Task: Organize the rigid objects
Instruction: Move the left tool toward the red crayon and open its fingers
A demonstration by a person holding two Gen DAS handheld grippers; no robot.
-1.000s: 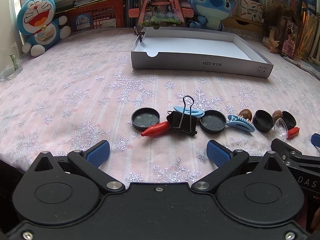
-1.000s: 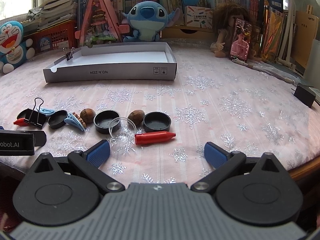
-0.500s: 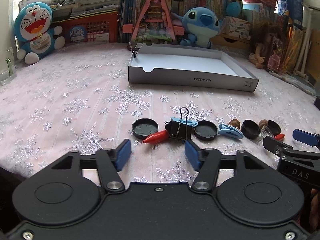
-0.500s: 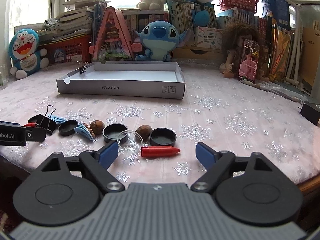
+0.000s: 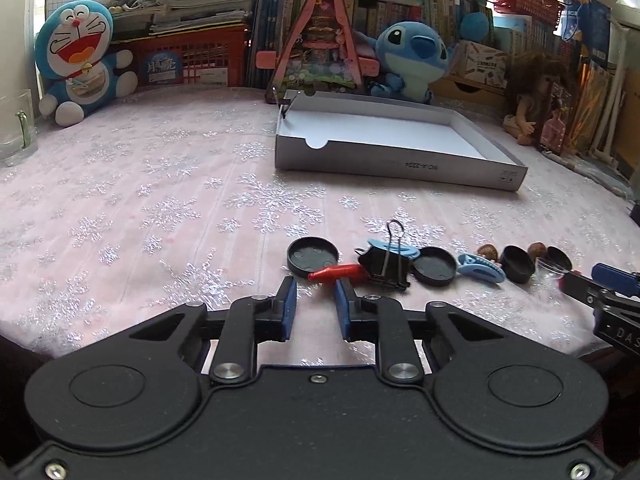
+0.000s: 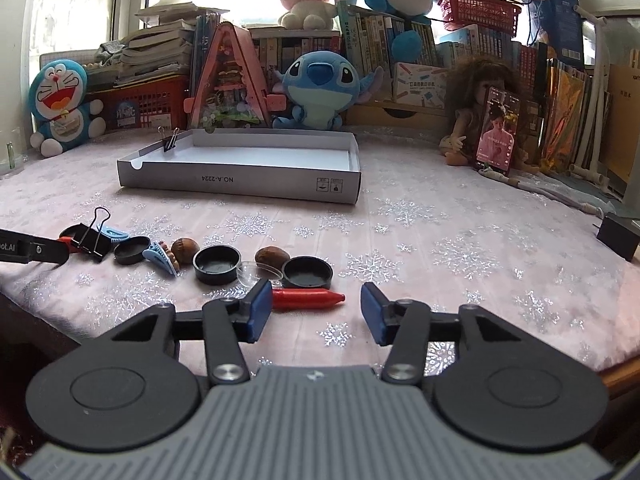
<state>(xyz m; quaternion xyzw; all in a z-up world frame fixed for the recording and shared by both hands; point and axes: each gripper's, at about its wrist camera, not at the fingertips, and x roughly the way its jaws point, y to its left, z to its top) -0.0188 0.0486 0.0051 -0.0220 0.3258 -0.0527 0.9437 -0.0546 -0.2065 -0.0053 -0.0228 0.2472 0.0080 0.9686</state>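
Left gripper [image 5: 316, 304]: narrow gap between the blue pads [image 5: 289, 308], nothing held, low over the desk [image 5: 160, 216]. Just ahead, tip of a red crayon [image 5: 338, 271] lying flat, pointing left, touching a black cap [image 5: 313, 256] behind it. Right of the crayon, a black binder clip [image 5: 386, 266] with one wire handle upright, resting against a blue hair clip [image 5: 394, 249]. Further right in a row: second black cap [image 5: 435, 266], second blue hair clip [image 5: 480, 268], a brown nut [image 5: 489, 252], third black cap [image 5: 518, 264], another nut [image 5: 537, 249], fourth black cap [image 5: 559, 257].

Right gripper [image 6: 312, 312]: moderately wide, empty, pads [image 6: 259, 310] either side of a second red crayon [image 6: 308, 299] lying flat with tip to the right; left pad overlapping the crayon's blunt end in view, contact not clear. Just behind the crayon, a black cap [image 6: 307, 273] and a clear round lid [image 6: 256, 276], then a nut [image 6: 272, 257], another black cap [image 6: 217, 265], a nut [image 6: 185, 247], a blue hair clip [image 6: 160, 255].

Far side of the desk: open white box [image 6: 240, 180], shallow, with a small binder clip [image 6: 170, 140] clamped on its left rear wall. Beyond the box, a Stitch plush [image 6: 320, 88], a Doraemon plush [image 6: 60, 104] at left, a doll [image 6: 480, 112] at right, bookshelves behind.
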